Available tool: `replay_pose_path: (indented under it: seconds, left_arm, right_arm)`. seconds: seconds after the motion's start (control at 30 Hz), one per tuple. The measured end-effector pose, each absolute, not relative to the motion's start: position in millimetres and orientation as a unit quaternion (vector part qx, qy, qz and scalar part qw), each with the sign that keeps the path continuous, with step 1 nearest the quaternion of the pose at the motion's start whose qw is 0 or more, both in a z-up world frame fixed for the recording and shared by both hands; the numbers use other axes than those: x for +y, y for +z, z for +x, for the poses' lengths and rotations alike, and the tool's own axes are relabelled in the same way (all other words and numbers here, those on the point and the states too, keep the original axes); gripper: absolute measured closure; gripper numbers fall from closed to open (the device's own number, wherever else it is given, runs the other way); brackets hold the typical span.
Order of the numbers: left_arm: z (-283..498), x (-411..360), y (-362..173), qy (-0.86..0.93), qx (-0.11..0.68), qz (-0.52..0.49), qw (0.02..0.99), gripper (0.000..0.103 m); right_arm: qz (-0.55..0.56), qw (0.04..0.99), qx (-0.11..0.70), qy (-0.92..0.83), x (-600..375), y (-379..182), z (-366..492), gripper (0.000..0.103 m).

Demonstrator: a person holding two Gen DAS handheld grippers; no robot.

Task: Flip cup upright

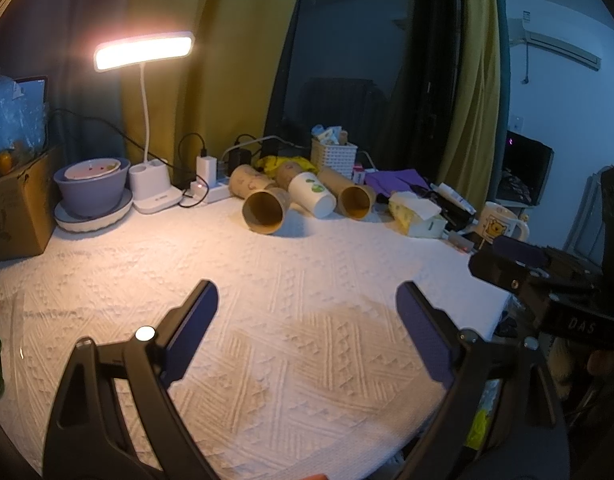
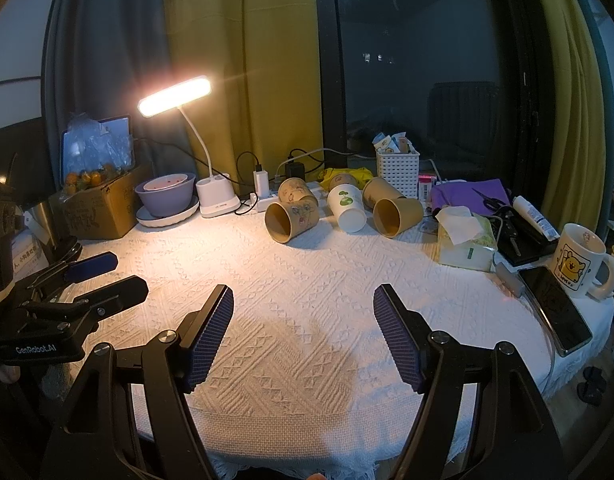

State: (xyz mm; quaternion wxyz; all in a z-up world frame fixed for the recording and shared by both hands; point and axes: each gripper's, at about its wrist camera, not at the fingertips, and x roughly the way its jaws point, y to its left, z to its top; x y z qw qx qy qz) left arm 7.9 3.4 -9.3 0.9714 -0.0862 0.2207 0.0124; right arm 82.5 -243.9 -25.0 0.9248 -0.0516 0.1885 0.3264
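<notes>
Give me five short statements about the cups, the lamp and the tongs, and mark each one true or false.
1. The white cup lies on its side between brown cups. True.
2. The lamp is off. False: it is lit.
3. The right tongs hold a cup. False: they are open and hold nothing.
4. The left brown cup shows its open mouth to the camera. True.
5. The mug lies on its side. False: it stands upright beside the phone.
</notes>
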Motion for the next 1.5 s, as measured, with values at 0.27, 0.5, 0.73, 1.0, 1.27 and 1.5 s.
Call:
replay_pose_path:
  seconds: [0.27,0.5,0.73,1.0,1.27,1.5]
  left_arm:
    - [7.5,2.7,-9.0,0.012,0.221,-0.086,0.971,0.011]
    - [8.6,3.4,-7.2,0.012,0.221,-0.087,0.971,0.011]
    - [8.8,3.0,-7.6,0.012,0.223,-0.088,0.971,0.011]
    - [31.6,3.6,-3.7,-0.007,0.230,-0.084,0.970,0.011]
    - [70.9,7.2,-0.1,-0.018,0.250,-0.063,0.966,0.011]
    - [107.0,23.9,-11.5,0.002,0.285,-0.066,0.956,0.011]
  right_arm:
    - [-0.052,0.925,0.189,0.326,-243.8,-24.3,83.0,0.027]
    - [-0.052,0.925,0.189,0.326,-243.9,-24.3,83.3,0.027]
    - [-0.053,0.925,0.190,0.326,-243.5,-25.0,83.6,0.027]
    - [-0.059,0.924,0.203,0.319,-241.9,-29.1,104.3,0.027]
    - [-0.065,0.925,0.214,0.308,-233.3,-29.3,137.1,0.027]
    - [-0.063,0.923,0.225,0.305,-225.4,-28.5,172.5,0.027]
